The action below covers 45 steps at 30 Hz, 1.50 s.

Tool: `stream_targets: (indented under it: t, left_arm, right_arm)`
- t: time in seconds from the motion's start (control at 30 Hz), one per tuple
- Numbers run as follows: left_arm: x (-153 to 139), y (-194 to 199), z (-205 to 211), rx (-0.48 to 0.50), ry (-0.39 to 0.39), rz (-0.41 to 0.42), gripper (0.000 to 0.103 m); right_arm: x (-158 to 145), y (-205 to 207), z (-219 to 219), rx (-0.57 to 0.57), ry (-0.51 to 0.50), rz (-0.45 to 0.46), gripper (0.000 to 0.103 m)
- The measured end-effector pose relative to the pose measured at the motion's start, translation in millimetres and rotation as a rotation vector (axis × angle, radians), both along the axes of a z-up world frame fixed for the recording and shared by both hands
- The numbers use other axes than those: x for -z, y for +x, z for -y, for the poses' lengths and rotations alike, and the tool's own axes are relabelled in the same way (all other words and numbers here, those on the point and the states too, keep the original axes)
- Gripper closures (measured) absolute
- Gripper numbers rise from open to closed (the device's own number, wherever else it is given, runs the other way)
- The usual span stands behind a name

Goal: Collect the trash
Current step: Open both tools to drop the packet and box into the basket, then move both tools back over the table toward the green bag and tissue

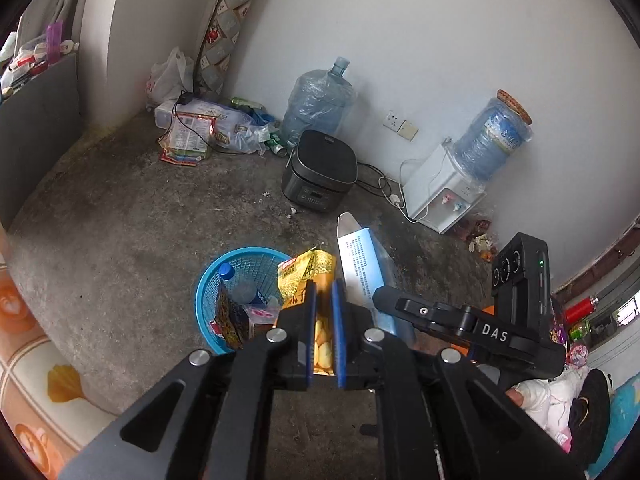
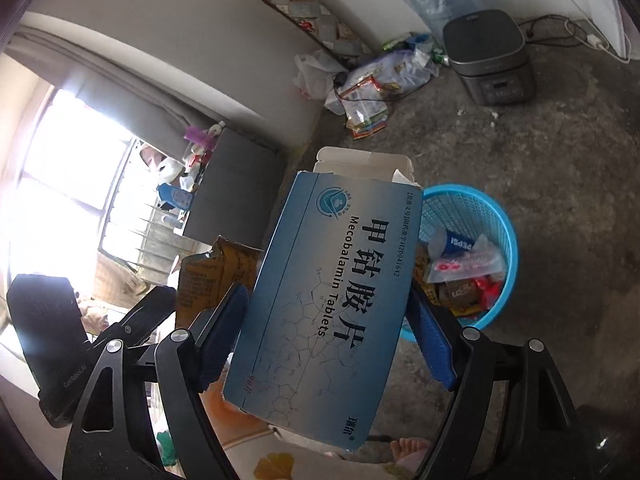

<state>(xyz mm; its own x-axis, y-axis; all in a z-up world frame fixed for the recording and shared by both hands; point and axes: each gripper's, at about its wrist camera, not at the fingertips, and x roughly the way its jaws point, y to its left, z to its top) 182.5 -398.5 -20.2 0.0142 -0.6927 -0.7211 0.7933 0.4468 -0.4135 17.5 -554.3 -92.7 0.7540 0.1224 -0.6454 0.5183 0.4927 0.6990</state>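
Observation:
My left gripper point(image 1: 323, 300) is shut on a yellow snack bag point(image 1: 306, 270), which stands upright between the blue pads over the right rim of a blue mesh basket point(image 1: 200, 300). The basket holds a bottle point(image 1: 240, 286) and several wrappers. Just right of the bag, a blue tablet box point(image 1: 360, 264) is held up. In the right wrist view the right gripper point(image 2: 328, 320) is shut on that blue tablet box point(image 2: 332, 300), with wide-set pads against its two long edges and its top flap open. The blue basket point(image 2: 508, 240) lies beyond it to the right, and the yellow bag point(image 2: 216, 272) is to the left.
A dark rice cooker point(image 1: 320, 172) sits on the concrete floor behind the basket, with cables point(image 1: 384, 184) running to a white water dispenser point(image 1: 444, 188). A water jug point(image 1: 320, 100) and a heap of bags point(image 1: 200, 128) fill the far corner. Patterned bedding point(image 1: 40, 360) lies at the left.

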Motion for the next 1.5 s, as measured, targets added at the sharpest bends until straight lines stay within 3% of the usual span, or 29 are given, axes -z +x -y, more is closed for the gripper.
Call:
stream_targets:
  t: [0.17,0.23,0.4,0.6,0.83,0.93,1.07,1.2,1.37,1.5]
  left_arm:
    - [44.2,24.6,32.5,-0.052,0.083,-0.058,0.074]
    - [51.7,28.1,27.4,-0.069,0.072,-0.105,0.07]
    - [47.1,30.5,10.3,-0.065,0.063,-0.078,0.061]
    - [7.9,38.6,-36.9,-0.126,0.008,-0.04,0.043]
    - [-41.6,50.1,-152.2,-0.284,-0.032,0.04,0.037]
    - [-60.5,51.8,-215.3,-0.357,0.022,0.136,0.037]
    - [-76.6,47.8,-308.3,-0.488,0.158,0.271,0.037]
    - [-79.3,19.4,-403.0,-0.649,0.187,0.352,0.034]
    - [-61.9,-16.2,-485.5,-0.81,0.063,0.249,0.032]
    - [-52.9,-44.2,-491.6,-0.794,0.031,0.253,0.032]
  right_arm:
    - [72.7,16.3,30.5,0.082,0.025,-0.204,0.023]
    - [85.5,8.8,29.1,0.1,0.063,-0.21,0.023]
    - [82.8,-10.9,19.9,0.107,0.041,-0.193,0.023]
    - [42.4,-16.6,10.9,0.106,-0.017,-0.107,0.023]
    - [-21.1,-0.2,-33.9,-0.052,-0.068,0.039,0.023]
    - [-36.5,5.0,-57.5,-0.126,-0.085,0.059,0.023]
    - [-44.8,7.9,-90.1,-0.218,-0.081,0.072,0.023]
    - [-49.0,13.9,-127.0,-0.333,-0.066,0.072,0.023]
    - [-66.7,32.7,-179.4,-0.482,-0.072,0.085,0.023]
    - [-84.5,47.9,-219.6,-0.574,-0.11,0.101,0.023]
